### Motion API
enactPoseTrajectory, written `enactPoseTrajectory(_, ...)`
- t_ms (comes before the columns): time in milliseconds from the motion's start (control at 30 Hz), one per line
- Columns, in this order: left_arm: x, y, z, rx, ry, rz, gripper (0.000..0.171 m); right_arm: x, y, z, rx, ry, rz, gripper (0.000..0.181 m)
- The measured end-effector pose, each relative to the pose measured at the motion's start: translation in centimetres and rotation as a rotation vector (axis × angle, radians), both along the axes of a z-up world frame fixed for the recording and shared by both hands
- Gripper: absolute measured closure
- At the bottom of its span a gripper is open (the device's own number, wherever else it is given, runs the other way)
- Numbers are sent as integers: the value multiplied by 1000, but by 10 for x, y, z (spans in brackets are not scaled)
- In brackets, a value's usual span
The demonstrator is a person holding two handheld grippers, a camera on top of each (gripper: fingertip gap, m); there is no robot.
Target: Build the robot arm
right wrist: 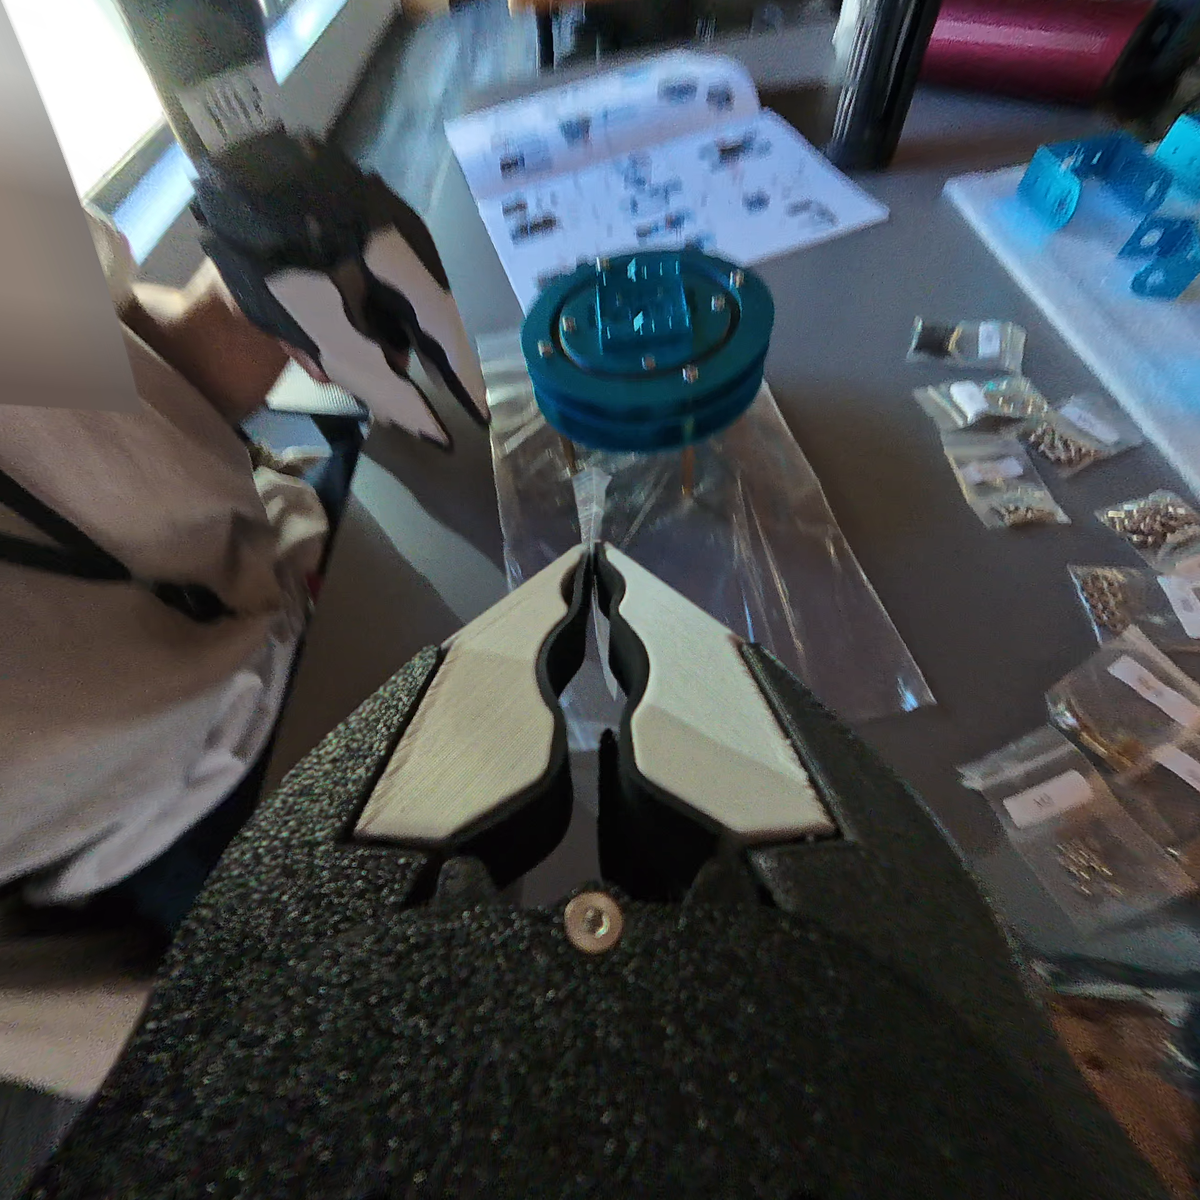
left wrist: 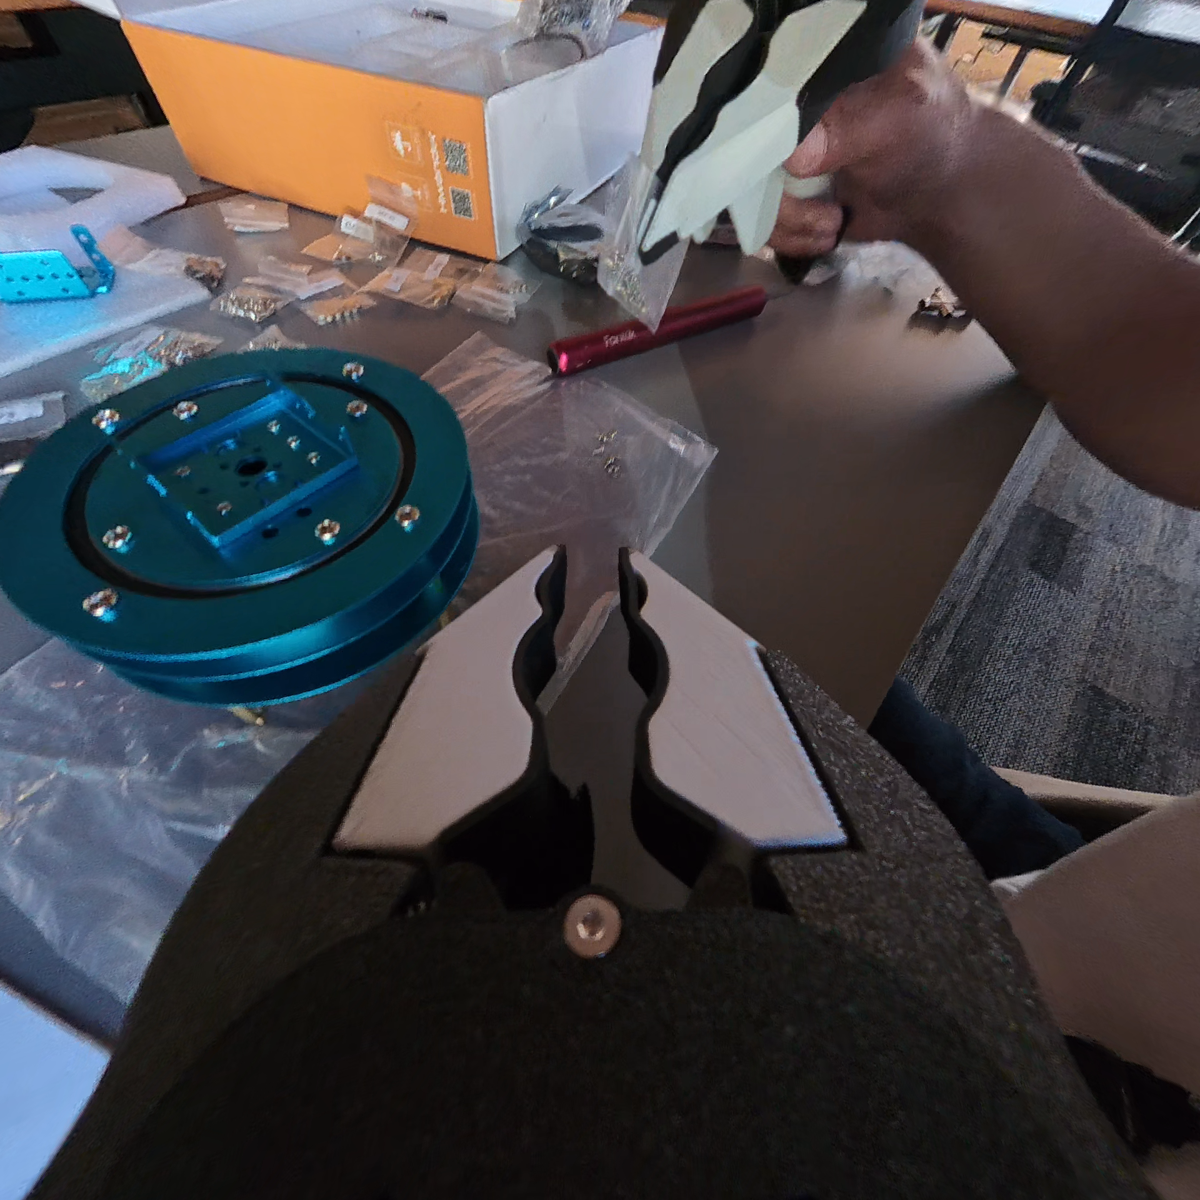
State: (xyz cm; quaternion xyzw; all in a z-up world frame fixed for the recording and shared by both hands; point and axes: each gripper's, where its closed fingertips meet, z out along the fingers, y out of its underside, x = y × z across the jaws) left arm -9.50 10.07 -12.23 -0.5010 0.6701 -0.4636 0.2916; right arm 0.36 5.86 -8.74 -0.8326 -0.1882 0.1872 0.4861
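right gripper (right wrist: 594, 552) fingers pinch small clear bag (left wrist: 633, 273), upper right of frame; left gripper (left wrist: 591, 558) fingers apart over large clear bag (left wrist: 571, 441) beside blue disc (left wrist: 240, 519)

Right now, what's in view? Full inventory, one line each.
round turntable assembly: one, teal-blue, on the table left of the left gripper, raised on brass standoffs.
large clear bag: one, flat beside the assembly, a few screws inside.
small clear bag of screws: one, hanging from the right gripper.
metal tube: one, dark red, on the table.
cardboard box: one, orange and white, far side.
small hardware bags: many, clear, scattered.
bracket: one, blue, far left.
instruction sheet: one, white.
left gripper: fingers apart, empty, over the large bag's edge.
right gripper: fingers closed on the small bag.
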Motion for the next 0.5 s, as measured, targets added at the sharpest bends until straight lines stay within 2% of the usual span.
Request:
enactPoseTrajectory(100, 9, -7, 13, -57, -61, -34, 156, -23, 8, 28, 124, 221, -66, 181)
enactPoseTrajectory(233, 15, -13, 44, -235, -143, -93, 156, -51, 14, 48, 259, 489, -130, 181)
enactPoseTrajectory(400, 1, -8, 93, -460, -256, -205, 155, -78, 21, 53, 365, 702, -142, 181)
enactPoseTrajectory(500, -6, -2, 100, -507, -252, -235, 156, -93, 27, 53, 398, 784, -116, 181)
